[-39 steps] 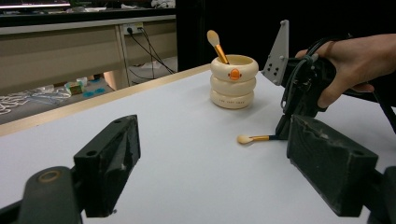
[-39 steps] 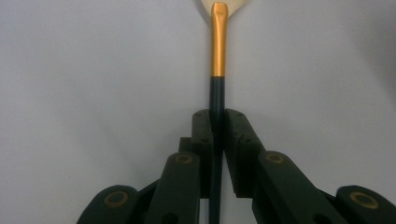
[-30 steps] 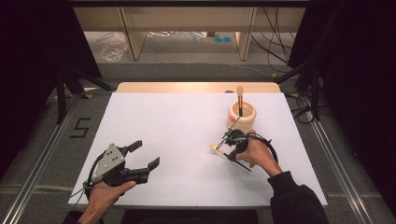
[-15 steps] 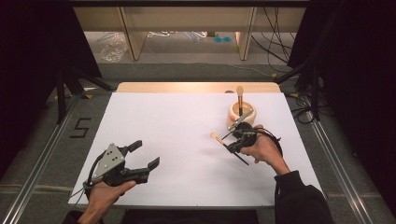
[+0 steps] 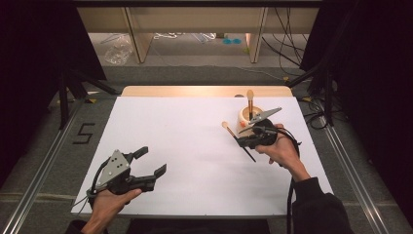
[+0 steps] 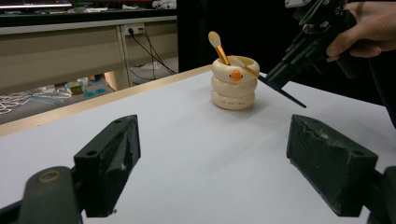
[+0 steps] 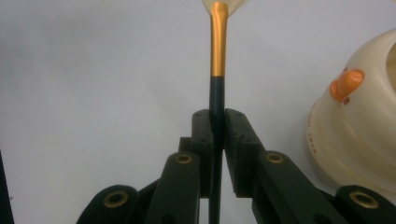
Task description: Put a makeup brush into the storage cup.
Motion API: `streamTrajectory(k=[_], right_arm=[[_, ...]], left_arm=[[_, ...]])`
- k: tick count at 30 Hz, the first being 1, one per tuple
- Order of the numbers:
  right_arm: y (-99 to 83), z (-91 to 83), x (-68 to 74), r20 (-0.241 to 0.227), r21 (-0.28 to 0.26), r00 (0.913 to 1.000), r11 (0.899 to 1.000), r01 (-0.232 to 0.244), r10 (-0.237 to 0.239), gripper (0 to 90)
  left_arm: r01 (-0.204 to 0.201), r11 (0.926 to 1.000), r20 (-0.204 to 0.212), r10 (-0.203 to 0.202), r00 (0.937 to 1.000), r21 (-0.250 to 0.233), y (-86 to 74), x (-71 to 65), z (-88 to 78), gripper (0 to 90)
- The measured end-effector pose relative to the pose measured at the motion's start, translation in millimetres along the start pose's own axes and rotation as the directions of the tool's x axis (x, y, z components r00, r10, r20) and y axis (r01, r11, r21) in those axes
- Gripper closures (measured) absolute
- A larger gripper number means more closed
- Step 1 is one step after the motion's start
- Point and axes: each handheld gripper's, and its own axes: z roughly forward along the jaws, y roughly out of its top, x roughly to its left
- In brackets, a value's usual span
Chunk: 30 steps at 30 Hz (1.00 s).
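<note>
The makeup brush (image 7: 217, 70) is clamped by its dark handle between the closed jaws of the right gripper (image 5: 253, 138), held in the air just beside the cream ringed holder (image 5: 249, 118), where a second brush (image 5: 250, 100) already stands. The step in hand looks like carrying it to the holder; next the brush must be tipped upright, handle down, over the opening. The left gripper (image 5: 146, 163) rests near the table's (image 5: 185, 146) front edge with jaws apart and empty; the holder's small print is too blurred to read.
</note>
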Motion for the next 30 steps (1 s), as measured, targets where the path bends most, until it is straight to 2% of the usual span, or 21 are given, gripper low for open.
streamTrajectory(k=[1, 2, 3, 6, 8, 11, 12, 14, 15, 16, 17, 18, 20, 22, 23, 25, 26, 27, 28, 29, 30], right_arm=[[0.0, -1.0, -0.8, -0.001, -0.021, 1.0000, 1.000, 0.000, 0.000, 83.4], [0.7, -3.7, -1.8, -0.010, -0.021, 1.0000, 1.000, 0.000, -0.001, 83.4], [0.2, -3.0, -2.2, 0.000, -0.059, 1.0000, 0.998, 0.003, -0.003, 83.4], [1.5, -9.0, -5.3, -0.007, -0.086, 1.0000, 0.996, 0.000, -0.001, 83.4], [1.7, -11.8, -6.8, 0.002, -0.131, 1.0000, 0.991, -0.002, 0.003, 83.4], [2.2, -17.1, -8.7, 0.000, -0.193, 1.0000, 0.981, -0.006, 0.006, 83.4], [2.6, -18.5, -8.9, 0.000, -0.192, 1.0000, 0.981, 0.000, 0.000, 83.4], [3.4, -19.9, -8.0, 0.004, -0.244, 0.9998, 0.970, 0.020, -0.020, 83.4], [3.9, -21.8, -8.0, 0.013, -0.248, 0.9996, 0.968, 0.026, -0.023, 83.4], [4.3, -22.2, -7.6, 0.004, -0.259, 0.9997, 0.966, 0.026, -0.025, 83.4], [4.6, -23.4, -7.8, 0.021, -0.267, 0.9994, 0.963, 0.033, -0.028, 83.5], [5.0, -23.3, -7.8, 0.012, -0.282, 0.9995, 0.959, 0.032, -0.030, 83.4], [5.7, -26.5, -8.7, 0.025, -0.296, 0.9991, 0.954, 0.040, -0.034, 83.4], [5.7, -28.4, -10.3, 0.027, -0.327, 0.9993, 0.944, 0.032, -0.025, 83.4], [5.4, -30.7, -12.0, 0.030, -0.325, 0.9993, 0.945, 0.032, -0.023, 83.4], [4.5, -32.5, -15.1, 0.025, -0.359, 0.9997, 0.933, 0.018, -0.009, 83.5], [3.9, -34.7, -17.1, 0.019, -0.360, 0.9998, 0.933, 0.010, -0.003, 83.5], [3.3, -35.7, -18.8, 0.022, -0.380, 0.9997, 0.925, 0.005, 0.004, 83.4], [2.6, -37.5, -20.5, 0.032, -0.391, 0.9994, 0.921, 0.005, 0.008, 83.5], [2.3, -39.1, -22.0, 0.022, -0.394, 0.9996, 0.919, -0.007, 0.017, 83.5], [1.8, -40.9, -23.6, 0.023, -0.411, 0.9995, 0.912, -0.009, 0.020, 83.5]], left_arm=[[-0.001, 1.0000, -0.001, 0.001, 1.0000, -0.001, 0.1, 0.2, -0.1, 17.5], [-0.002, 1.0000, -0.001, 0.002, 1.0000, -0.001, 0.1, 0.3, -0.2, 17.5], [-0.001, 1.0000, -0.001, 0.001, 1.0000, -0.001, 0.0, 0.2, -0.2, 17.5], [0.000, 1.0000, -0.001, 0.000, 1.0000, -0.001, 0.1, 0.0, -0.1, 17.5], [0.013, 0.9999, -0.001, -0.013, 0.9999, -0.002, -0.3, -1.0, 0.1, 17.5], [-0.001, 1.0000, -0.001, 0.001, 1.0000, -0.001, 0.0, 0.2, -0.1, 17.5], [0.000, 1.0000, -0.002, 0.000, 1.0000, -0.001, 0.0, 0.2, -0.1, 17.5], [-0.001, 1.0000, -0.001, 0.001, 1.0000, -0.001, 0.0, 0.1, -0.2, 17.5], [-0.001, 1.0000, -0.001, 0.001, 1.0000, -0.002, 0.1, 0.1, -0.2, 17.5], [-0.001, 1.0000, -0.002, 0.001, 1.0000, -0.003, 0.1, 0.1, -0.3, 17.5], [0.012, 0.9999, -0.003, -0.012, 0.9999, -0.004, 0.0, -0.8, -0.3, 17.5], [0.009, 0.9999, -0.002, -0.009, 1.0000, -0.004, 0.0, -0.6, -0.4, 17.5], [-0.003, 1.0000, -0.003, 0.003, 1.0000, -0.002, 0.2, 0.3, -0.4, 17.5], [-0.002, 1.0000, -0.002, 0.002, 1.0000, -0.002, 0.2, 0.1, -0.4, 17.5], [0.012, 0.9999, -0.003, -0.012, 0.9999, -0.004, -0.2, -1.1, -0.2, 17.5], [0.011, 0.9999, -0.002, -0.011, 0.9999, -0.003, -0.1, -1.0, -0.1, 17.5], [0.011, 0.9999, -0.003, -0.011, 0.9999, -0.003, -0.1, -1.0, 0.0, 17.5], [0.012, 0.9999, -0.003, -0.012, 0.9999, -0.002, -0.1, -1.2, -0.1, 17.5], [0.012, 0.9999, -0.002, -0.012, 0.9999, -0.002, -0.2, -1.3, 0.0, 17.5], [0.012, 0.9999, -0.003, -0.012, 0.9999, -0.001, -0.2, -1.3, 0.0, 17.5], [0.012, 0.9999, -0.002, -0.012, 0.9999, -0.002, -0.2, -1.1, 0.1, 17.5]])
